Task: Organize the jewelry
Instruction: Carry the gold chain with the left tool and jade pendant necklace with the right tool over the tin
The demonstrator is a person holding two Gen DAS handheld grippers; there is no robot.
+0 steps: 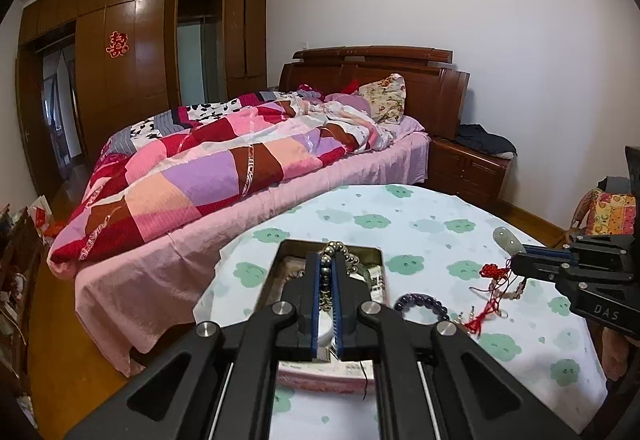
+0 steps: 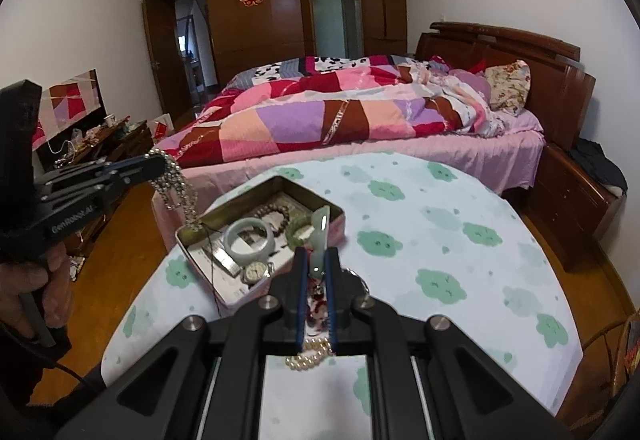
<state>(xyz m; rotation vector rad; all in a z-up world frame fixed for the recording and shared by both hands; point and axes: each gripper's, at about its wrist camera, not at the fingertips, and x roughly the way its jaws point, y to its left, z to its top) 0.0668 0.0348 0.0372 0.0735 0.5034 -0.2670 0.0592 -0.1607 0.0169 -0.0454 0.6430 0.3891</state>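
Left gripper (image 2: 160, 164): jaws nearly together, pinching a silvery bead chain (image 2: 176, 188) that hangs in loops above the near-left corner of the tin (image 2: 260, 186).
Right gripper (image 2: 316, 260): jaws narrow, clamped on a pale jade pendant (image 2: 322, 230) standing upright between them; its red knotted cord (image 1: 494, 272) trails down toward the table.
Tin: an open rectangular box on the left part of the round table (image 2: 460, 224), which wears a white cloth with green blotches.
Already in the tin: a white bangle (image 2: 248, 238), a green bangle (image 2: 300, 230), a brown bead bracelet (image 2: 276, 214), a small watch (image 2: 254, 272) and some paper or cards.
Still loose on the cloth: a dark purple bead bracelet (image 1: 420, 306) near the tin's right side, a pearl strand (image 2: 310, 356) close under the right gripper, and a red tassel (image 1: 482, 318).
Step in hand: it looks like two pieces are being carried to the tin at once, the chain nearly over it, the pendant just short of its near-right edge.
Next move calls for: lowering the chain until its slack pools inside the walls before letting go, so that no loop drapes over the rim; the pendant wants a gentle set-down, clear of the bangles.
Hard to make out: the left wrist view is mostly blocked by its own fingers, hiding much of the tin; the tangle by the tassel cannot be sorted into separate pieces; the pendant's lower end is hidden between the jaws.
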